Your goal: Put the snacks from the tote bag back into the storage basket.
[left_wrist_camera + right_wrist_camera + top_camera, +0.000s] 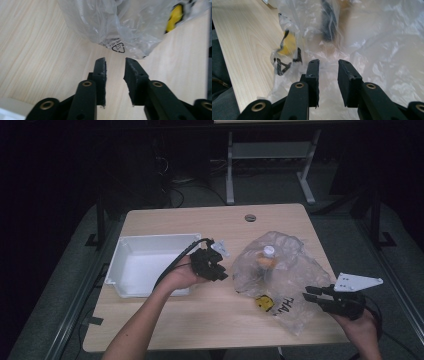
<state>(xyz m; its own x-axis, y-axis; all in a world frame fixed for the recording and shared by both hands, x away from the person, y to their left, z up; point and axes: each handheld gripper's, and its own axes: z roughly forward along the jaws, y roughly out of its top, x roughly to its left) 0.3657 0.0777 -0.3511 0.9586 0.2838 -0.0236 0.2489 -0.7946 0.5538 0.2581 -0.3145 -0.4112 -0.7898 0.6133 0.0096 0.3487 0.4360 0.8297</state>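
Note:
A crumpled clear plastic bag (287, 275) lies on the right half of the wooden table (200, 320), with a yellow and black print (263, 303) at its near edge. Inside it stands a small bottle with a white cap (269, 251). My left gripper (222, 272) hovers just left of the bag. In the left gripper view it (115, 62) is open with bare table between the jaws, and the bag (112, 25) lies a little ahead. My right gripper (307, 293) is at the bag's near right corner. In the right gripper view it (328, 63) stands open over the film (387, 50), the yellow print (288, 45) to its left.
A white plastic bin (125, 250) sits at the table's left, right behind my left hand. A round cable hole (250, 217) is near the far edge. The table's right edge runs close past my right hand. A desk frame (270, 165) stands on the floor beyond.

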